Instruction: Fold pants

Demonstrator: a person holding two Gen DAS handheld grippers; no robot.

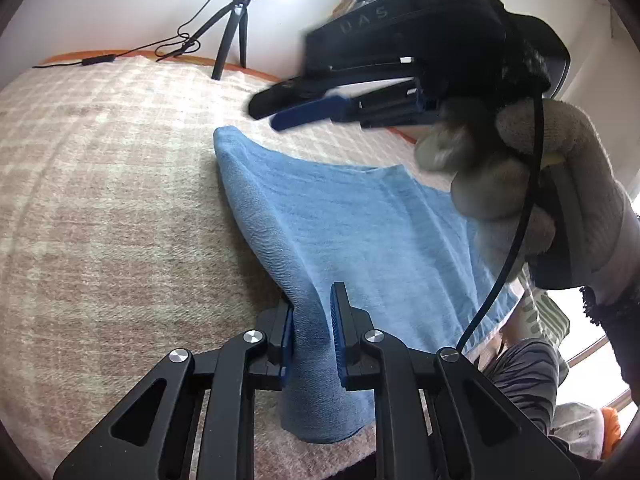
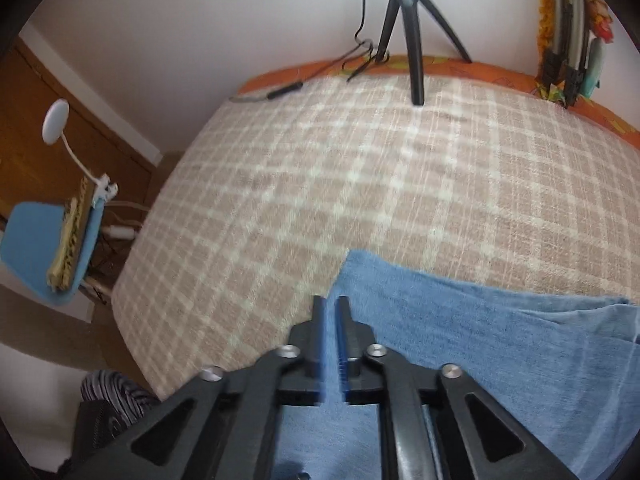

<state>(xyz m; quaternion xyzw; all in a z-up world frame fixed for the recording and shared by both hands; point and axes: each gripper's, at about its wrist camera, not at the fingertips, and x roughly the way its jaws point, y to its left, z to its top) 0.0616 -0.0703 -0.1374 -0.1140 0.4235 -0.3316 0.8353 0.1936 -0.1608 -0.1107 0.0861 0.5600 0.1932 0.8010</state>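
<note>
Pants [image 1: 352, 224] bunched between left gripper [image 1: 314, 332] fingers, pinched and lifted off the blanket [image 1: 100, 184]. Right gripper [image 2: 330, 344] fingers nearly together; grip on cloth unclear.

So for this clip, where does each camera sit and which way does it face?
Left wrist: on the left tool, looking along the pants it grips across the bed; right tool and gloved hand cross the frame.
Right wrist: on the right tool, facing the tripod at the wall.
Shared: pants, plaid blanket, tripod.
</note>
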